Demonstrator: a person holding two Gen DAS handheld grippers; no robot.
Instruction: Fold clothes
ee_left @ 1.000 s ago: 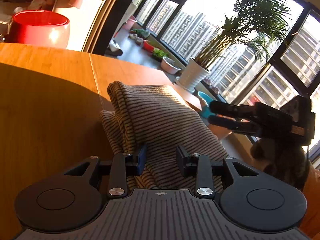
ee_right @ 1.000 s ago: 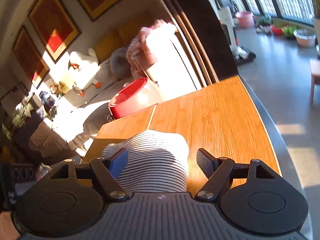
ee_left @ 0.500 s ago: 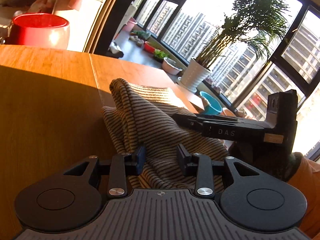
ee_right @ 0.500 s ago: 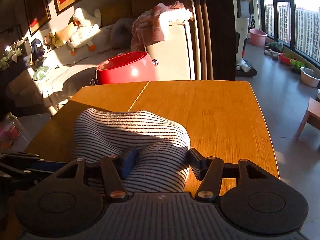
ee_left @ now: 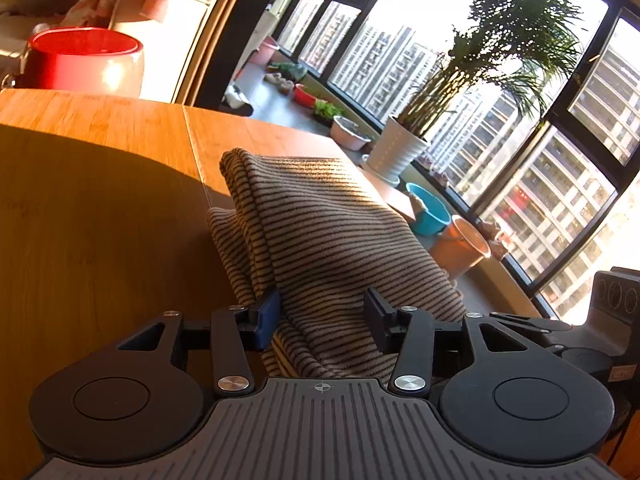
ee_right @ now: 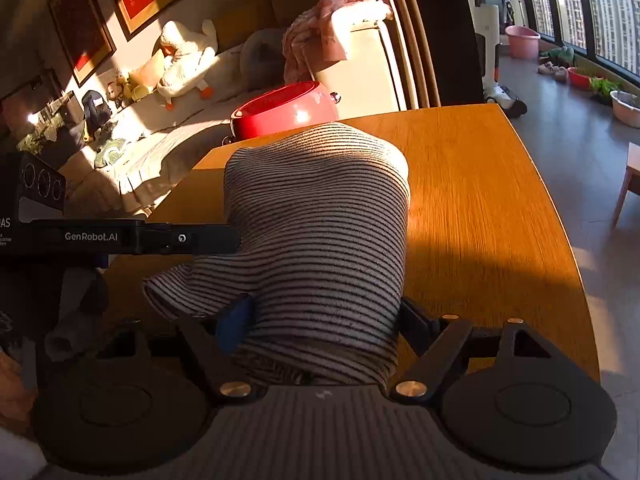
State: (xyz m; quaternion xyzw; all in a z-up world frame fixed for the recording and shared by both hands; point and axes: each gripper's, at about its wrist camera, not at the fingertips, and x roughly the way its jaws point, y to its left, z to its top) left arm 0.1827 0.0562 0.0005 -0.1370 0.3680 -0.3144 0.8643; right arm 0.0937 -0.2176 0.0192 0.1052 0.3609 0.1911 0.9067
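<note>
Home living room: sofa (ee_right: pixel 168 148), plush duck (ee_right: pixel 184 60).

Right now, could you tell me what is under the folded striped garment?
The striped garment lies on the wooden table, whose bare top shows around it. Its folded layers hide anything beneath; nothing else shows. Both grippers' jaws are opening, with cloth between them.

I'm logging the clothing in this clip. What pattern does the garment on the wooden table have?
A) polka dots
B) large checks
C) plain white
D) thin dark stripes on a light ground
D: the folded garment shows narrow dark stripes across pale fabric in both wrist views.
</note>
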